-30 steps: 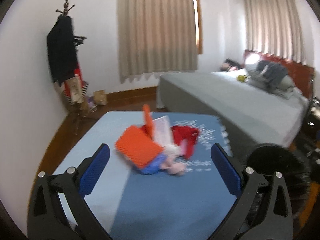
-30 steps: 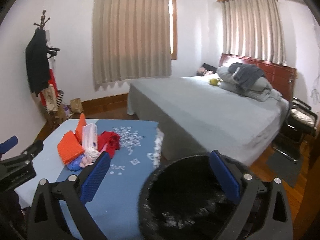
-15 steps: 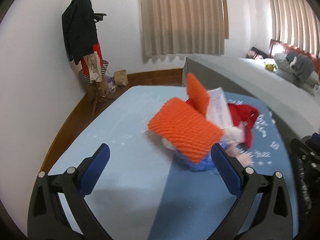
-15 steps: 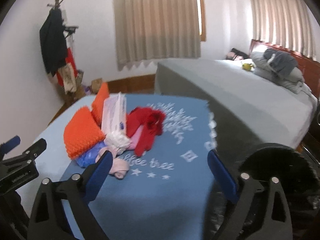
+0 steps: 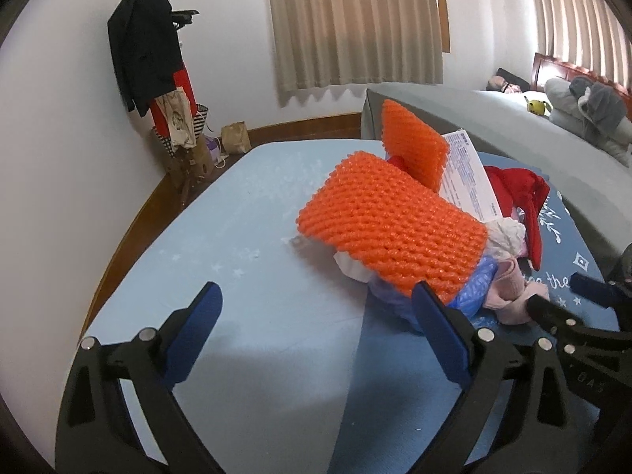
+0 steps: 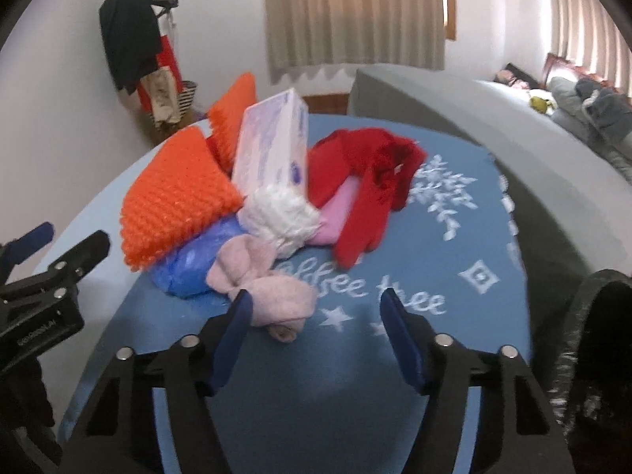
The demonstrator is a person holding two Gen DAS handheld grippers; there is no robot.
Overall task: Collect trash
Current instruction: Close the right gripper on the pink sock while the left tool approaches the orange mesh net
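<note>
Both jaws spread, right gripper hovers beside pink cloth.

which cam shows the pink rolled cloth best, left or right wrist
The right wrist view. The pink rolled cloth lies whole and unobstructed at the front of the pile, just ahead of the open right gripper. In the left wrist view only part of it shows, tucked behind the blue bag at the pile's far edge.

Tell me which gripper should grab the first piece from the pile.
Right, probably. The right gripper is open with the pink cloth at its fingertips, and the black bin is on its side. The left gripper faces mostly bare tablecloth.
</note>
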